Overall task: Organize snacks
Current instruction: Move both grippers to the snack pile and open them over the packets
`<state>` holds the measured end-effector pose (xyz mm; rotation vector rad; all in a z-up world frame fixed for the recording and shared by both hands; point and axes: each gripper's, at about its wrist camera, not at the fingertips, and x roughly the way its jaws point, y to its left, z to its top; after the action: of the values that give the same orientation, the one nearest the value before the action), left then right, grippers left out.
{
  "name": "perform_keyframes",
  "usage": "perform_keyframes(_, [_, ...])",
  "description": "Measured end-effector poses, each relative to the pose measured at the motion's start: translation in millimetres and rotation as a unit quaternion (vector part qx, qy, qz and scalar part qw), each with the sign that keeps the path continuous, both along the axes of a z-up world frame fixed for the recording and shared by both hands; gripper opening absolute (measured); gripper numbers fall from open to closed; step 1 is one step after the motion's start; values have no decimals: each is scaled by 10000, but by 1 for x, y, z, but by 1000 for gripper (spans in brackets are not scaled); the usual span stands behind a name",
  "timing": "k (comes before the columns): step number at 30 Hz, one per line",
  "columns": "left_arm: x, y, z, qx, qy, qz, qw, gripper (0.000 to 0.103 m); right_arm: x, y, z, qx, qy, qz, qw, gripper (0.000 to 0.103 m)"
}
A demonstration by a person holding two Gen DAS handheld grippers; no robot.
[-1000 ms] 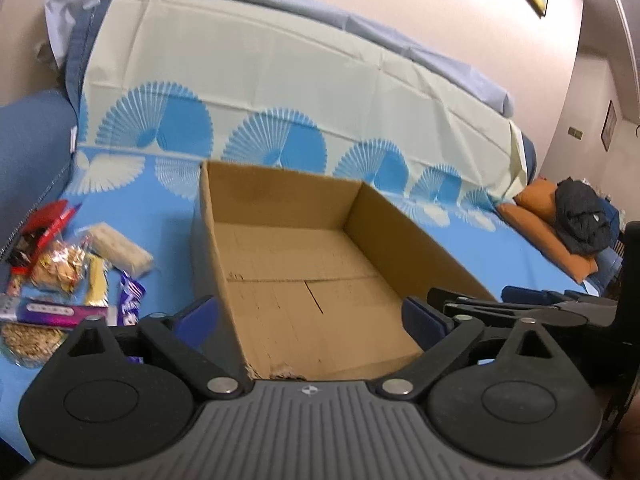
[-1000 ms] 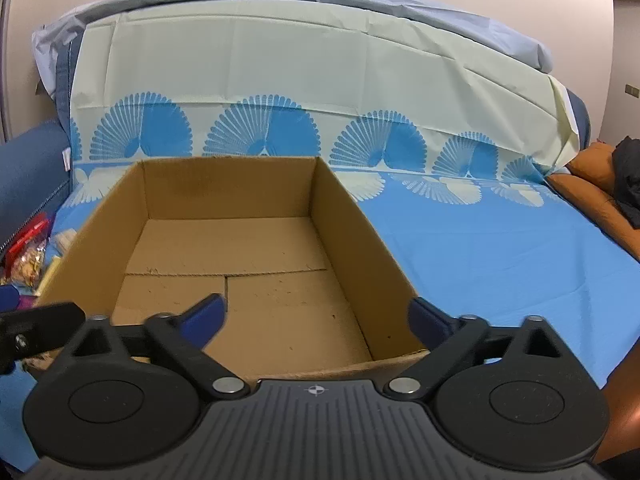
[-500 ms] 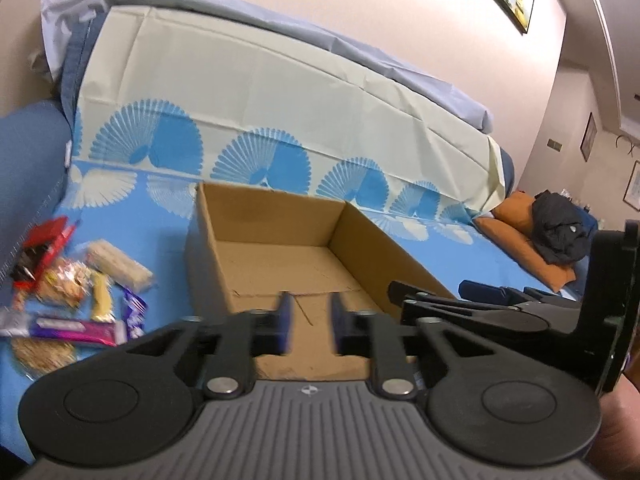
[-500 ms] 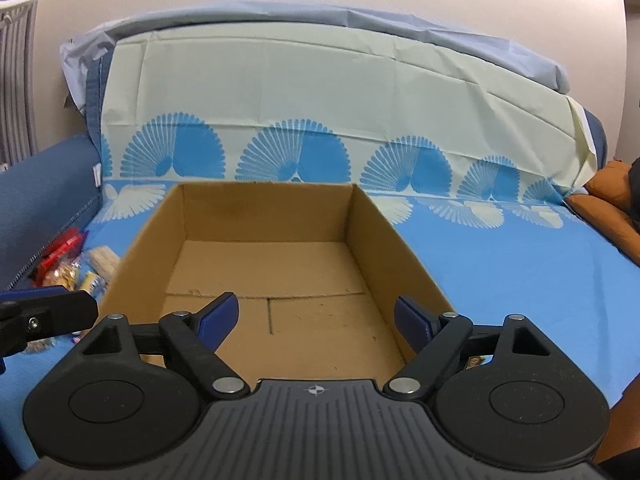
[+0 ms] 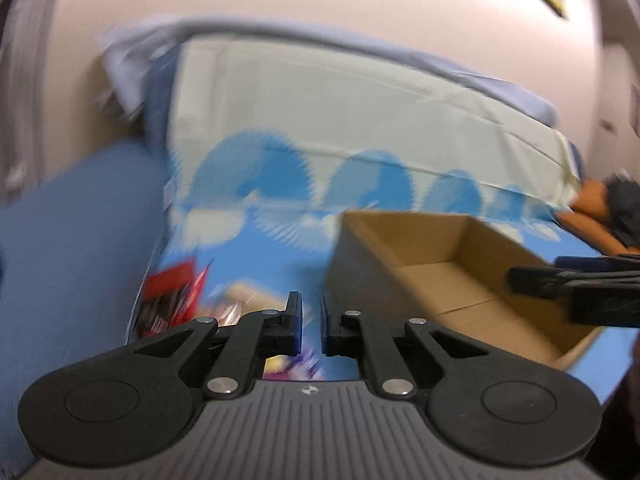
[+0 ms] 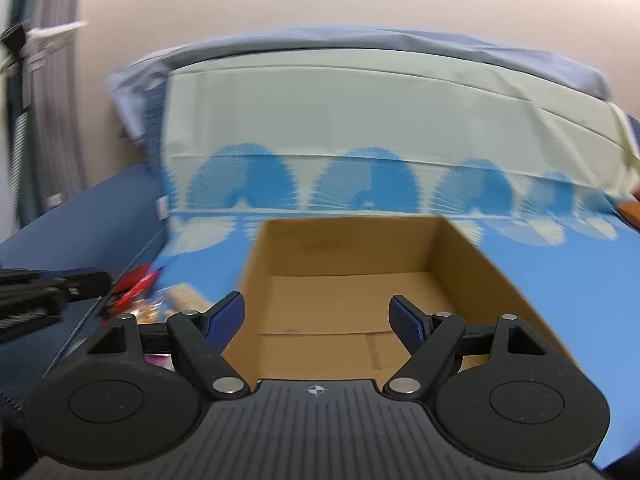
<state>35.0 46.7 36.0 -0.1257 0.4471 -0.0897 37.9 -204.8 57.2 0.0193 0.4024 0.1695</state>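
Observation:
An open, empty cardboard box (image 5: 452, 280) stands on a blue patterned cloth; it also shows in the right wrist view (image 6: 352, 276). A pile of snack packets lies left of it, with a red packet (image 5: 172, 296) clearest; in the right wrist view the red packet (image 6: 134, 288) is at the left. My left gripper (image 5: 311, 324) is nearly shut with nothing between its fingers, above the snacks beside the box. My right gripper (image 6: 318, 320) is open and empty over the box's near edge. Both views are motion blurred.
A blue sofa arm (image 5: 72, 248) rises to the left of the snacks. The cloth-covered backrest (image 6: 360, 120) stands behind the box. An orange cushion with dark clothing (image 5: 612, 212) lies at the far right.
My left gripper has closed from wide open and swung left from the box toward the snack pile. My right gripper has narrowed a little, pulled back and turned slightly left.

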Motion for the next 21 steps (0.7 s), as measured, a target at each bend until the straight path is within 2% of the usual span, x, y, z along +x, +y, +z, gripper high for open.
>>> perform_keyframes(1, [0, 10, -2, -186, -3, 137, 9997, 9, -1, 18, 0, -111, -28, 314, 9994, 81])
perform_keyframes(3, [-4, 21, -5, -376, -209, 238, 9988, 9, -2, 26, -1, -157, -46, 467, 9988, 74])
perform_keyframes(6, [3, 29, -17, -470, -30, 461, 9978, 9, -8, 58, -6, -200, -7, 1290, 9914, 57])
perform_keyframes(9, [10, 43, -25, -663, 77, 691, 9954, 9, -6, 75, -11, -264, 98, 1594, 9868, 47])
perform_keyframes(12, [14, 64, -31, -1019, 138, 1056, 9891, 9, -4, 95, -18, -290, 168, 1873, 9817, 47])
perform_keyframes(15, [15, 80, -35, -1244, 245, 1316, 9832, 9, 14, 116, -33, -412, 476, 1880, 9802, 47])
perform_keyframes(20, [22, 74, -37, -895, 295, 1238, 9878, 9, 50, 143, -62, -670, 1013, 1484, 9814, 51])
perform_keyframes(21, [23, 73, -40, -832, 306, 1247, 9882, 9, 58, 151, -75, -905, 1076, 1379, 9804, 54])
